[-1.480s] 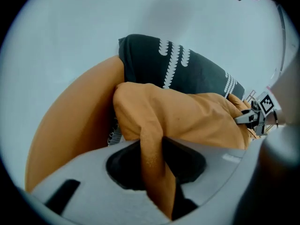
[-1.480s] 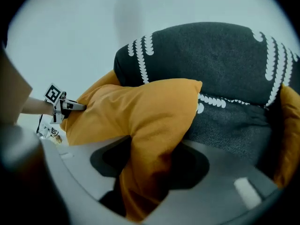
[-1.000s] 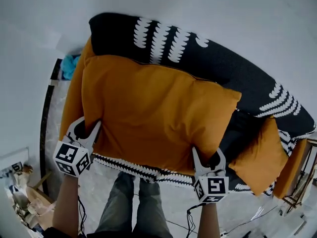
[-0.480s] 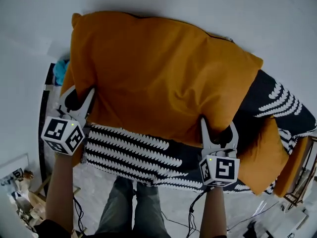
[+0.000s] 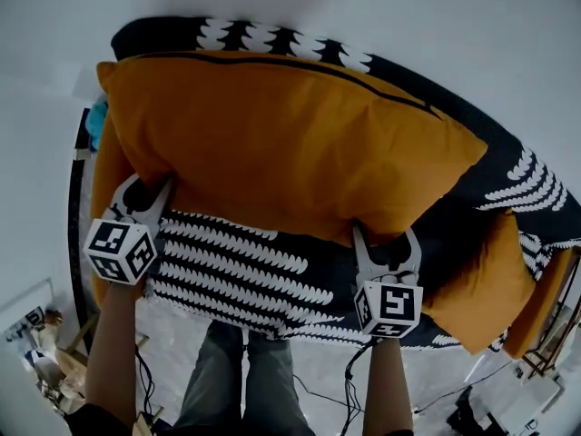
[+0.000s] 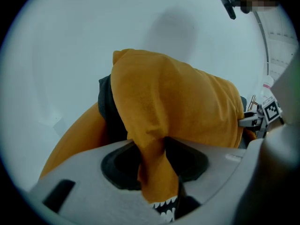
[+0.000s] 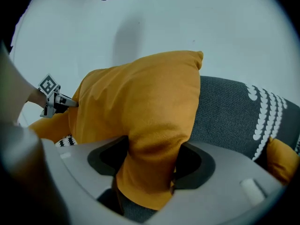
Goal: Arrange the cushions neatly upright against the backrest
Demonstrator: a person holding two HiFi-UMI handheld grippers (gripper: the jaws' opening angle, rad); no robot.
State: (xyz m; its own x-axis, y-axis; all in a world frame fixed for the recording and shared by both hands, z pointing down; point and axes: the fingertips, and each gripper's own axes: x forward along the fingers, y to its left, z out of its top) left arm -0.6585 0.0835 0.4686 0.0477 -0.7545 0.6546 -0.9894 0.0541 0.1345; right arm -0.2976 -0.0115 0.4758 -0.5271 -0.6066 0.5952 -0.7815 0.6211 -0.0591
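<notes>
Large orange cushion (image 5: 290, 143) now stands along the sofa backrest (image 5: 272, 36), raised off the seat within the last second. My left gripper (image 5: 147, 186) and right gripper (image 5: 386, 239) have just been easing open, still pinching its lower corners. Placement looks done; smaller cushion (image 5: 486, 284) at the seat's right end remains.

Cushion (image 5: 290, 143) upright before backrest (image 5: 272, 36)

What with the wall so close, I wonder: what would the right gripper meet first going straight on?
The orange cushion: the right gripper pinches its edge, its jaws having just been opening. Behind it probably comes the sofa backrest.
</notes>
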